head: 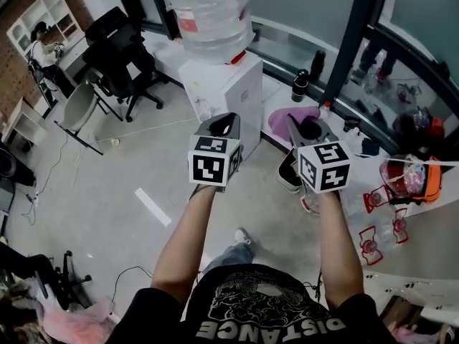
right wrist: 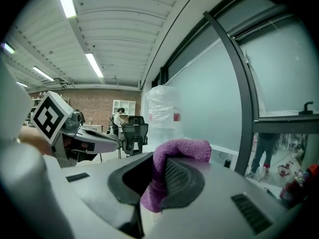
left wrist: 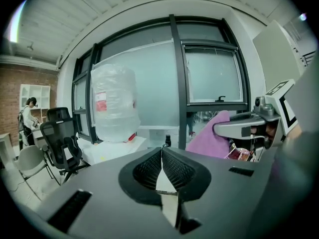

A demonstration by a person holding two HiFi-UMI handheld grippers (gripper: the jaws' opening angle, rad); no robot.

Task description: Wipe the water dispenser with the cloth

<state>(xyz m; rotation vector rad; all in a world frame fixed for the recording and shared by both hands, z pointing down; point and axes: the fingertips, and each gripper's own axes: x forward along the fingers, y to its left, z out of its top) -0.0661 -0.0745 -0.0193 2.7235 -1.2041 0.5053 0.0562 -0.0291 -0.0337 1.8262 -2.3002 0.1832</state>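
The white water dispenser stands by the window wall with a big clear bottle on top; it also shows ahead in the left gripper view as the bottle on the white cabinet. My right gripper is shut on a purple cloth, which hangs out past the jaws. My left gripper is shut with nothing between its ribbed pads. Both grippers are held in the air just short of the dispenser's front, side by side.
Black office chairs stand left of the dispenser. Dark bottles sit on the low window ledge behind it. Red and clear items lie on a white surface at the right. A person sits far off at shelves.
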